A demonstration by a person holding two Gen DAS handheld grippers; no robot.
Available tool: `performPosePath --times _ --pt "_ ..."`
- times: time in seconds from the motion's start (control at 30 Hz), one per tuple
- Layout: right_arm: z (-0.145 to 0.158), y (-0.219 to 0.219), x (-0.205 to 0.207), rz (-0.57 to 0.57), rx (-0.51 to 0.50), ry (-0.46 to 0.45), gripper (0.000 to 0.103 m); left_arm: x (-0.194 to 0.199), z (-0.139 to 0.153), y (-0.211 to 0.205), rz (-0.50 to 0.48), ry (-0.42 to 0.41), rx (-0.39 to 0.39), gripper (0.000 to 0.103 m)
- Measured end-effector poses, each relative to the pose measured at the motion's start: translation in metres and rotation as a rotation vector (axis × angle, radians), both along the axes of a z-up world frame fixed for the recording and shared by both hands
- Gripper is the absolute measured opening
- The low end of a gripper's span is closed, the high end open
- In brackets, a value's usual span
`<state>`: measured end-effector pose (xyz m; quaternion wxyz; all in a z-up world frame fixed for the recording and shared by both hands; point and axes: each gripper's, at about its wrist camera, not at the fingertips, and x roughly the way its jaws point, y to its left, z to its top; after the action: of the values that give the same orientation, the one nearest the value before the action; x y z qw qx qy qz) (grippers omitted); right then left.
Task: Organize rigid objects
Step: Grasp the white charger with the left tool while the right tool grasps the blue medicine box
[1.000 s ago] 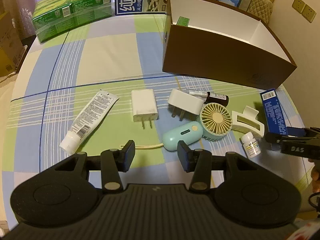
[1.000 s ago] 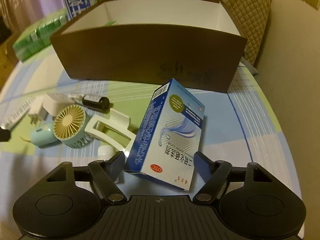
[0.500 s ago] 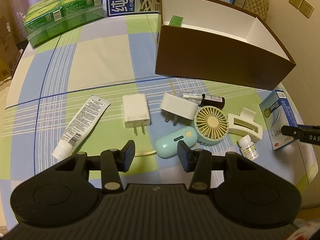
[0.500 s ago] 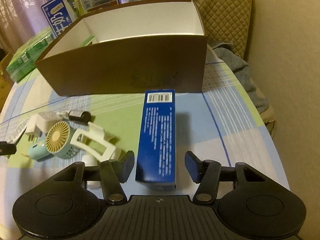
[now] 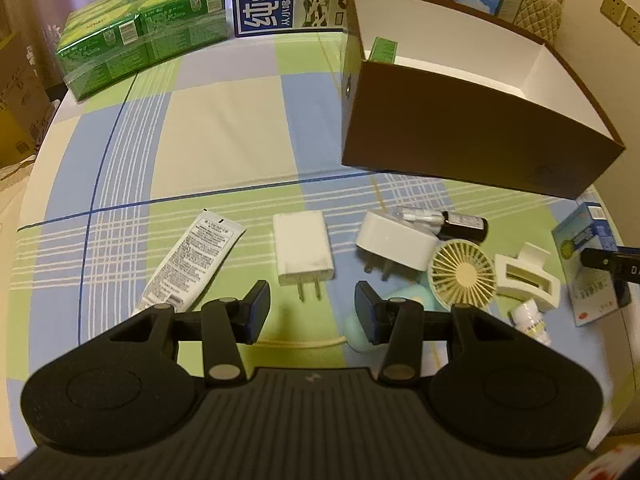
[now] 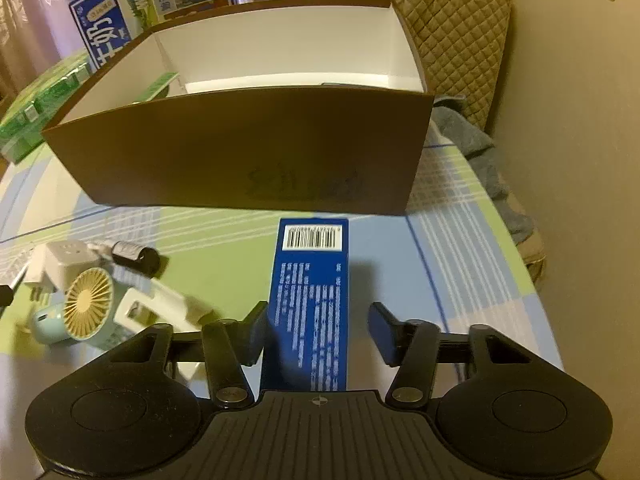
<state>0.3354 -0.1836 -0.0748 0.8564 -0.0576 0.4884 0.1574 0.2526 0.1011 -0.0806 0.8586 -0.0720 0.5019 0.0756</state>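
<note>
**Two tools over a checked counter: sorting small items toward a brown box**

Left wrist view. The left tool [image 5: 311, 312] hangs with its jaws apart and nothing between them; the prongs of a white charger [image 5: 303, 249] point toward the gap, at 12 o'clock from it. At 10 o'clock lies a white tube [image 5: 191, 256]. At 2 o'clock sit a white plug adapter [image 5: 394, 239], a dark vial [image 5: 460, 222] and a mint hand fan [image 5: 460, 276], with a white hair claw [image 5: 527, 280] and a small pill bottle [image 5: 530, 320] further toward 3 o'clock. The blue carton [image 5: 582, 268] stands tilted at the far right edge, with the right tool's finger in front of it. The brown box [image 5: 460, 136] is at 1 o'clock, open-topped, a green packet [image 5: 383, 49] inside.

Right wrist view. The right tool [image 6: 316, 334] has just been closing around the blue carton, which runs lengthwise between the jaws toward 12 o'clock. The left pad touches its side; a gap shows beside the right pad. The box stands just beyond the carton's barcoded end.
</note>
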Motion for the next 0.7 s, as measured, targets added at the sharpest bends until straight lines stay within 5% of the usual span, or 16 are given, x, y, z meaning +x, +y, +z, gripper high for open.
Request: performPosePath --times 0.7 --pt "0.000 -0.014 0.023 -0.077 -0.033 -0.015 0.036 0.060 -0.041 0.017 -0.054 0.068 0.020 0.038"
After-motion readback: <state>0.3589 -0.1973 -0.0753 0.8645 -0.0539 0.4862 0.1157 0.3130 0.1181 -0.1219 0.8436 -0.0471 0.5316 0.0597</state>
